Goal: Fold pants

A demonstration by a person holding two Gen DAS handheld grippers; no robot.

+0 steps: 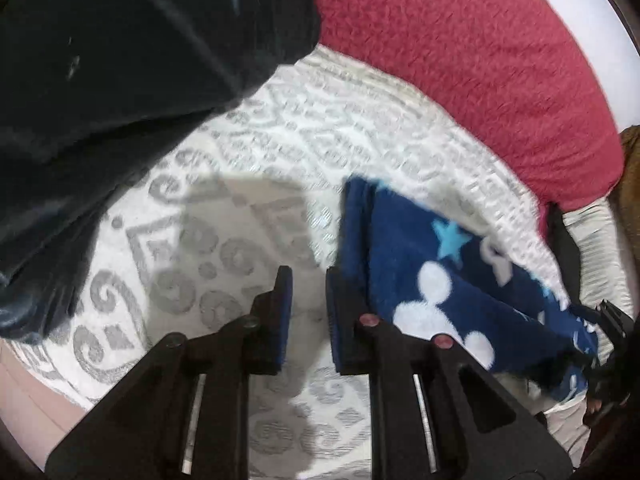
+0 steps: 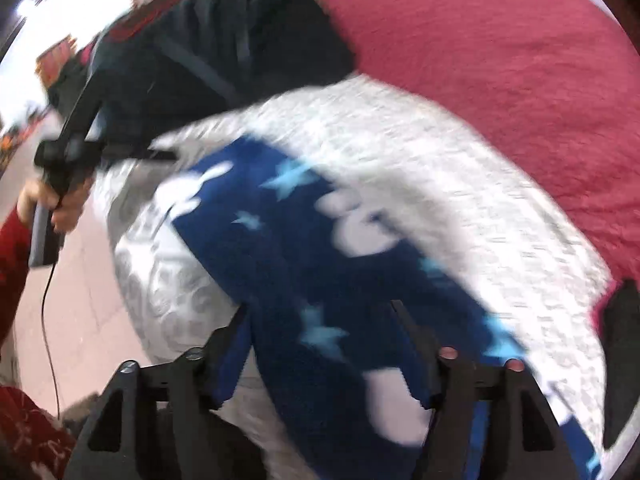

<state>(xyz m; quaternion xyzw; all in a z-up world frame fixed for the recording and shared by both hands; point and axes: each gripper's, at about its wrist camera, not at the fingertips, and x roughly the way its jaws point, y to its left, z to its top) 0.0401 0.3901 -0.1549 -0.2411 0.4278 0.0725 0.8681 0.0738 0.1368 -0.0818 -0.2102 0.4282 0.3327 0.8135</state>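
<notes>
Navy fleece pants (image 2: pixel 304 280), printed with white mouse-head shapes and light-blue stars, are lying across a white bedspread (image 1: pixel 248 168) with a grey scroll pattern. In the right wrist view the pants are running diagonally from the upper left toward the lower right, and the near portion is passing between the two fingers of the right gripper (image 2: pixel 320 344). Its jaws are standing wide apart with the fabric lying in the gap; the blur is too heavy to tell whether either pad is touching the cloth.

In the left wrist view the left gripper (image 1: pixel 308 312) is hovering over bare bedspread with its jaws parted by a narrow gap and nothing between them. One end of the pants (image 1: pixel 440 272) is lying just to the right of the right-hand finger (image 1: pixel 340 320), and part of the cloth edge is sitting behind that finger. The right gripper (image 1: pixel 612 340) is showing at the far right edge of this view, at the other end of the pants.

A dark garment (image 1: pixel 120 100) is lying heaped on the bedspread at the upper left. A red blanket (image 1: pixel 480 60) is covering the far side of the bed. In the right wrist view the left gripper (image 2: pixel 160 155) is showing at the left, held by a hand (image 2: pixel 56 200) with a red sleeve (image 2: pixel 12 264).
</notes>
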